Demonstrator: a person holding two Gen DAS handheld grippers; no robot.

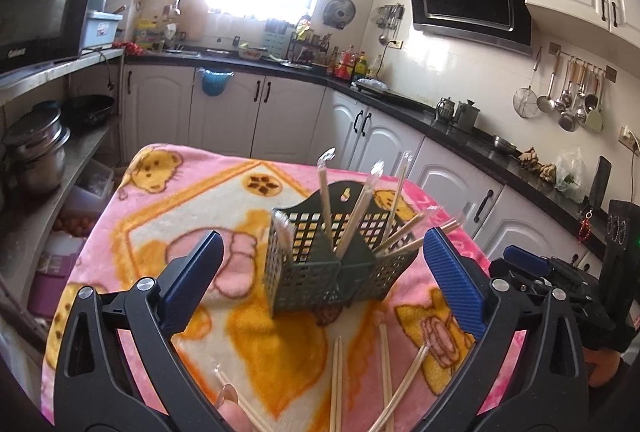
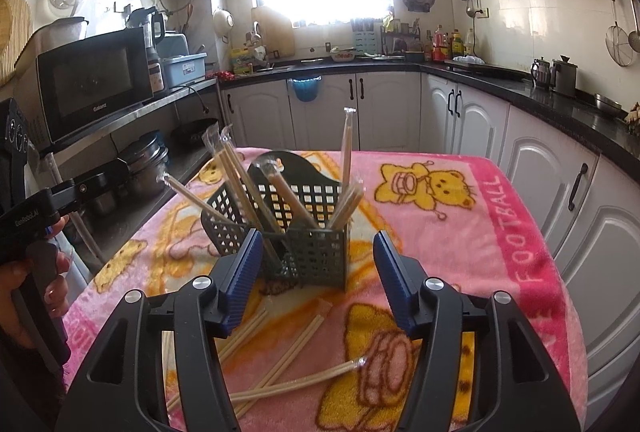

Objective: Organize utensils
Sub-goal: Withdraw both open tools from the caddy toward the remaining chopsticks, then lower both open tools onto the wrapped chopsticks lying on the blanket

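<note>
The dark green holder (image 1: 320, 264) stands at the centre of both views on a worktop draped in a pink cartoon blanket (image 1: 160, 191); wrapped chopstick pairs (image 1: 360, 207) lean out of its compartments at assorted angles; more loose chopsticks (image 2: 280, 348) lie scattered on the blanket along the lower middle of each frame, nearer than the holder; the left gripper (image 1: 320, 272) stands wide, nothing between its blue pads; the right gripper (image 2: 316, 272) is about half spread, also empty, framing the holder's front; a hand (image 2: 56, 272) at the left edge of the right wrist view grasps the other tool's handle.
</note>
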